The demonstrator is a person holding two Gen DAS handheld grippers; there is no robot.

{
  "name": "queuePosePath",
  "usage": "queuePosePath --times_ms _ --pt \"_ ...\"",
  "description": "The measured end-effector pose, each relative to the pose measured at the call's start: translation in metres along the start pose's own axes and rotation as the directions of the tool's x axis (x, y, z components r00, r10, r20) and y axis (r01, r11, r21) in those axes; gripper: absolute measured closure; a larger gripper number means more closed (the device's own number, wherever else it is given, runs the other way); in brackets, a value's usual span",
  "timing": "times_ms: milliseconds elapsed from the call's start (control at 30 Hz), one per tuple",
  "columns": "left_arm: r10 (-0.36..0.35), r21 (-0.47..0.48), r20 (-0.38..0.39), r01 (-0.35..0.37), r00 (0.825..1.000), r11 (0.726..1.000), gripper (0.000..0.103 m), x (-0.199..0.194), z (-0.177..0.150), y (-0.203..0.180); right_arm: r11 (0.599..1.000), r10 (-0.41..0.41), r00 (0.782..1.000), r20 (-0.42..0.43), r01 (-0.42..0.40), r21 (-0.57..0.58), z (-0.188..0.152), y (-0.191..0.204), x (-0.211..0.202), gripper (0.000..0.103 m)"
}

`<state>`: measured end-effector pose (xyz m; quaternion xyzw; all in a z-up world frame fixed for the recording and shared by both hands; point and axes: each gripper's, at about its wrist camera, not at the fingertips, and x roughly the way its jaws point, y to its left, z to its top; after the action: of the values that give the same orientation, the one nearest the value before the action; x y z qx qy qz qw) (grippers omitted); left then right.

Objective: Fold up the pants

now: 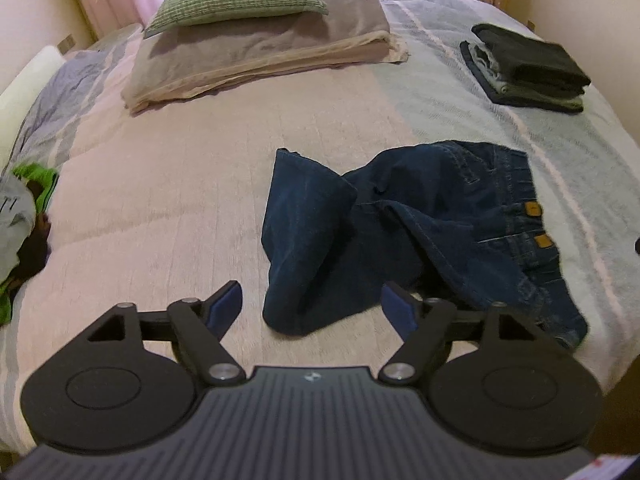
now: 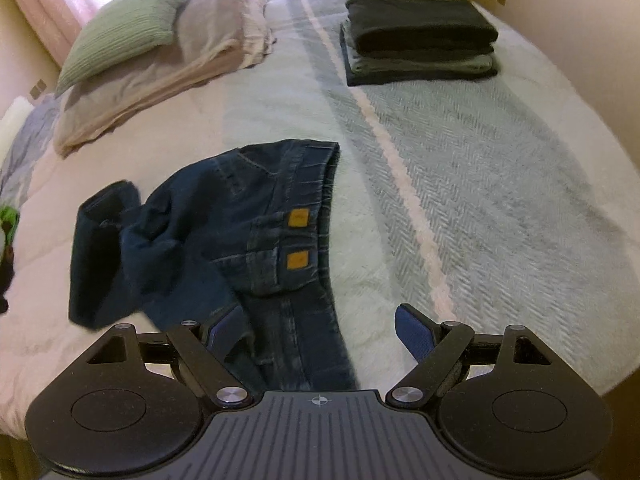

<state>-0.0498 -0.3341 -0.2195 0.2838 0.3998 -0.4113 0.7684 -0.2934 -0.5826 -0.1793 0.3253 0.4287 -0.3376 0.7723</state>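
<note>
Crumpled jeans on the bed, right gripper spread wide above them

The dark blue jeans (image 2: 208, 240) lie bunched at centre left on the bed (image 2: 480, 184); the right gripper (image 2: 320, 332) hangs with jaws apart over the waistband end. A folded clothes stack (image 2: 420, 40) sits upper right, pillows (image 2: 152, 48) upper left.

A pair of dark blue denim jeans (image 1: 404, 232) lies crumpled and unfolded on a bed (image 1: 180, 184) covered in a pale pink and grey-striped blanket. The waistband, bearing two small mustard-yellow tags (image 2: 298, 218), sits spread towards the right side of the heap, stitching and belt loops visible. The legs are bunched and twisted to the left, one folded back over itself in a thick, rumpled fold, with its hem end showing.
</note>
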Motion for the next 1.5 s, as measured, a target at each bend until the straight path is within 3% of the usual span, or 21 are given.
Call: queuePosePath --times_ms 267,567,633,700,733,767,800,833,867,900,1033,1133,1233,1367,1400,1433,1500 --pt "-0.03 0.055 0.042 0.027 0.999 0.998 0.028 0.09 0.02 0.012 0.981 0.149 0.989 -0.021 -0.145 0.13 0.005 -0.033 0.092 0.023" --pt "-0.136 0.185 0.088 0.117 0.987 0.976 0.026 0.177 0.037 0.009 0.934 0.261 0.965 0.018 -0.258 0.248 -0.003 -0.043 0.181 0.023" --pt "-0.14 0.197 0.088 0.121 0.986 0.973 0.038 0.192 0.037 0.009 0.929 0.276 0.961 0.024 -0.274 0.248 -0.006 -0.041 0.196 0.022" --pt "-0.156 0.19 0.086 0.137 0.984 0.972 0.062 0.204 0.036 0.012 0.935 0.274 0.961 0.031 -0.274 0.226 -0.008 -0.038 0.207 0.023" --pt "-0.162 0.185 0.092 0.143 0.983 0.972 0.064 0.205 0.034 0.014 0.935 0.276 0.96 0.042 -0.279 0.219 -0.009 -0.037 0.209 0.023" --pt "-0.169 0.182 0.1 0.149 0.981 0.972 0.075 0.205 0.033 0.015 0.934 0.284 0.958 0.05 -0.288 0.214 -0.009 -0.037 0.209 0.024" --pt "-0.168 0.177 0.112 0.146 0.979 0.973 0.084 0.204 0.033 0.017 0.932 0.291 0.955 0.057 -0.296 0.209 -0.009 -0.037 0.209 0.037" --pt "-0.164 0.162 0.123 0.143 0.979 0.976 0.085 0.203 0.034 0.019 0.929 0.298 0.952 0.073 -0.307 0.207 -0.011 -0.039 0.208 0.05" --pt "-0.159 0.139 0.134 0.14 0.978 0.98 0.091 0.201 0.035 0.023 0.919 0.319 0.944 0.086 -0.33 0.215 -0.012 -0.042 0.205 0.054" --pt "-0.155 0.121 0.147 0.138 0.977 0.983 0.096 0.198 0.036 0.028 0.91 0.342 0.935 0.09 -0.353 0.216 -0.013 -0.043 0.202 0.065" --pt "-0.115 0.024 0.21 0.113 0.971 0.993 0.097 0.178 0.052 0.054 0.923 0.354 0.922 0.158 -0.372 0.1 0.002 -0.024 0.171 0.071" --pt "-0.096 -0.028 0.287 0.108 0.953 0.994 0.097 0.153 0.075 0.076 0.925 0.367 0.891 0.268 -0.379 -0.008 0.033 -0.01 0.135 0.077" --pt "-0.079 -0.011 0.383 0.091 0.92 0.996 0.097 0.121 0.099 0.082 0.918 0.387 0.847 0.366 -0.392 -0.062 0.07 -0.007 0.103 0.081" --pt "-0.09 0.0 0.511 0.105 0.855 0.995 0.096 0.085 0.123 0.078 0.914 0.398 0.783 0.478 -0.384 -0.132 0.112 -0.012 0.064 0.081" --pt "-0.093 0.001 0.525 0.109 0.846 0.994 0.094 0.083 0.127 0.076 0.914 0.398 0.772 0.495 -0.379 -0.143 0.12 -0.015 0.055 0.081" --pt "-0.092 0.006 0.521 0.105 0.848 0.994 0.092 0.085 0.129 0.073 0.916 0.393 0.767 0.507 -0.373 -0.146 0.126 -0.016 0.05 0.081" --pt "-0.098 0.02 0.472 0.101 0.876 0.995 0.072 0.098 0.124 0.069 0.936 0.347 0.784 0.515 -0.327 -0.133 0.135 -0.024 0.045 0.072"
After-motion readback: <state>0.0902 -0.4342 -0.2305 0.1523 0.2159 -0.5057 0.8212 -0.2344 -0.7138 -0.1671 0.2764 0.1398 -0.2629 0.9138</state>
